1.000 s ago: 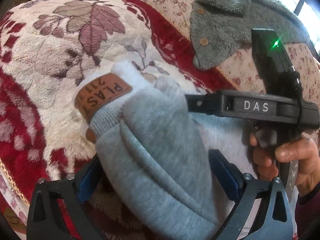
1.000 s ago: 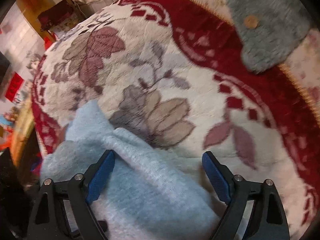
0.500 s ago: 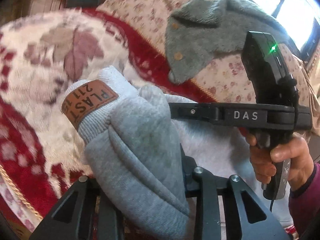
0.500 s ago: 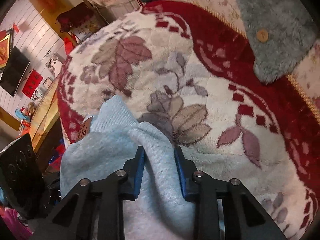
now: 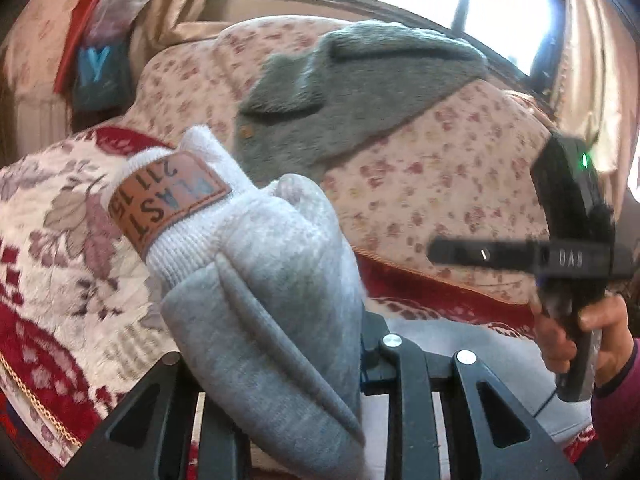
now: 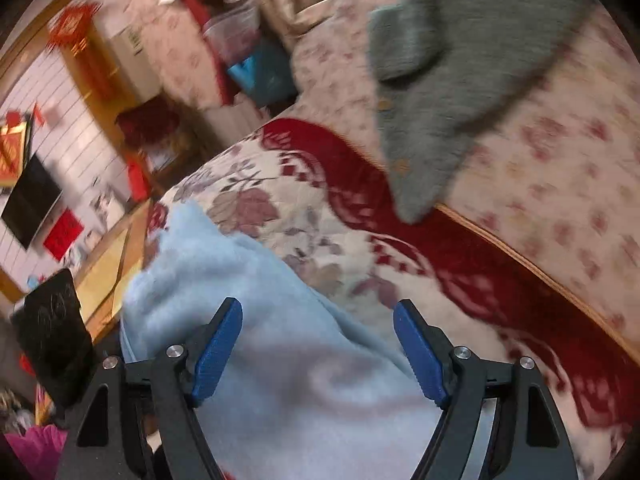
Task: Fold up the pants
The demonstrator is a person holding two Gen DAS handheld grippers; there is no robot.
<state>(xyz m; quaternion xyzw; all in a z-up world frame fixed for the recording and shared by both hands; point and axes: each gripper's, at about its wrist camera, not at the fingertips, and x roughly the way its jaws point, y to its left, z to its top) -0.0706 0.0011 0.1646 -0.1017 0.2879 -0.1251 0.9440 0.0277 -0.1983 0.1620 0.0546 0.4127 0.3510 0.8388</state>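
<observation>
Grey pants (image 5: 272,312) lifted; right gripper (image 6: 318,344) just reopened.

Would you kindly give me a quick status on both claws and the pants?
Left claw shut on grey pants, waistband lifted. Right claw just reopened, pants between the jaws, pads clear. Grey fleece jacket lies behind on the sofa, not obstructing.

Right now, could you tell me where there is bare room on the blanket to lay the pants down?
The cream leaf-patterned middle of the blanket is bare, bordered by its red band and the grey pants bunched in the left gripper. Beyond the band, the grey fleece garment crowds the floral cushion.
</observation>
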